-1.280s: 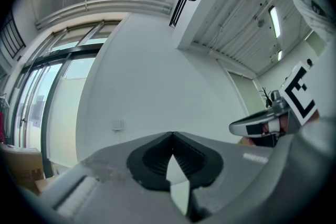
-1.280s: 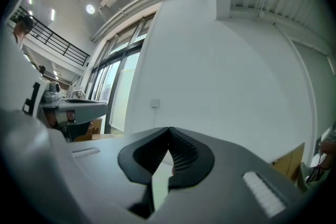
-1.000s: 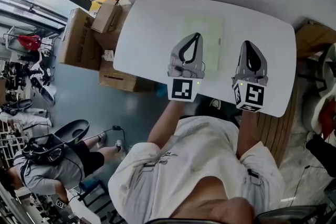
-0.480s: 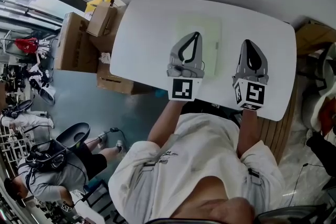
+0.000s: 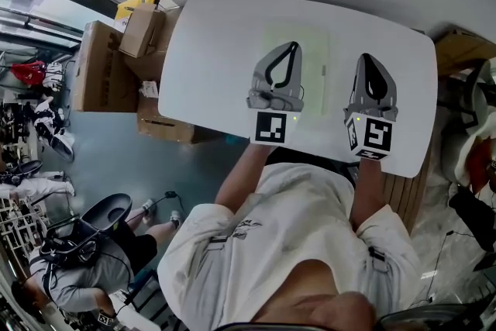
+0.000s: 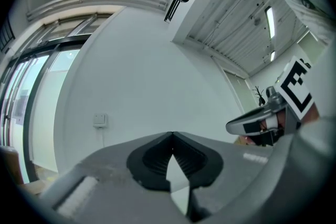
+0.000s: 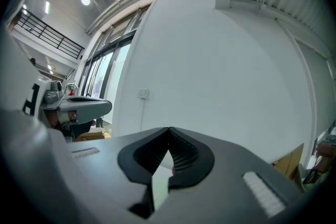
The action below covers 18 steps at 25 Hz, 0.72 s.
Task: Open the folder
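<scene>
The folder [image 5: 314,50], pale green and almost washed out against the white surface [image 5: 209,66], lies flat and closed near the middle, closer to the far edge than to the person. The left claw [image 5: 292,46] is over the folder's left half, its tips pointing away from the person. From above I cannot tell whether it touches the cover. In the left gripper view its two dark pads meet at the tip with nothing between them. The right claw [image 5: 364,57] is just off the folder's right edge, over bare surface and about level with the left one. In the right gripper view its pads also close on each other and hold nothing. Each claw's marker cube sits at its near end, left [image 5: 270,128] and right [image 5: 370,137], over the surface's near edge. The person in a white shirt [image 5: 294,244] stands at that edge with both forearms stretched forward. Both gripper views look onto a plain white wall with a small switch plate [image 6: 98,120]. Cardboard boxes [image 5: 101,66] are stacked on the floor beside the surface's left end, and someone else sits lower left [image 5: 77,267].
</scene>
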Motion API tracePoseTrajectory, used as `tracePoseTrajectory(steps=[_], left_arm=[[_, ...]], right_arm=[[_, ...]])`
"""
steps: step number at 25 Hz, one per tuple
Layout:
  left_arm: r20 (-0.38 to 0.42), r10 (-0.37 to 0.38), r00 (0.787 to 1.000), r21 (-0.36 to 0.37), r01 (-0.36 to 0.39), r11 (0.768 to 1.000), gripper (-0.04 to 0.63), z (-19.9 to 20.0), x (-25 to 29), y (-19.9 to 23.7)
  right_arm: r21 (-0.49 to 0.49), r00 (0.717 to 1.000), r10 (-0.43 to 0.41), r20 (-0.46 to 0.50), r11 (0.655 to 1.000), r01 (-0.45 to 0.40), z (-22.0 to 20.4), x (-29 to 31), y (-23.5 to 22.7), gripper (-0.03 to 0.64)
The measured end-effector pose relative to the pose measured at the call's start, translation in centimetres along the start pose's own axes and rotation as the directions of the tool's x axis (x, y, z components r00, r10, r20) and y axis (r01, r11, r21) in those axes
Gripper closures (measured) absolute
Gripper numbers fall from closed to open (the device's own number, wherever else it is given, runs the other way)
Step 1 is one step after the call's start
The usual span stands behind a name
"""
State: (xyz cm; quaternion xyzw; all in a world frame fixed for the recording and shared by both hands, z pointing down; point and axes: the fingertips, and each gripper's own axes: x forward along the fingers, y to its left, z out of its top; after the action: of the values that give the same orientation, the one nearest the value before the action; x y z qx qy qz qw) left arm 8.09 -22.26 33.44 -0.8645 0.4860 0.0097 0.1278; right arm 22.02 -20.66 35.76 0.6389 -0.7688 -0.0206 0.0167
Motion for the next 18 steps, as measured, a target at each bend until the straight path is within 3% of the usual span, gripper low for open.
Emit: tracePoseTrajectory(steps=[18], left_arm=[[-0.119,-0.158,0.98,0.002,0.159,0.987,0.595,-7.1,-0.1,-3.5]], right_arm=[[-0.016,0.987,0.008,-0.157,1.0,-0.011,-7.5,0.6,1.8,0.615]])
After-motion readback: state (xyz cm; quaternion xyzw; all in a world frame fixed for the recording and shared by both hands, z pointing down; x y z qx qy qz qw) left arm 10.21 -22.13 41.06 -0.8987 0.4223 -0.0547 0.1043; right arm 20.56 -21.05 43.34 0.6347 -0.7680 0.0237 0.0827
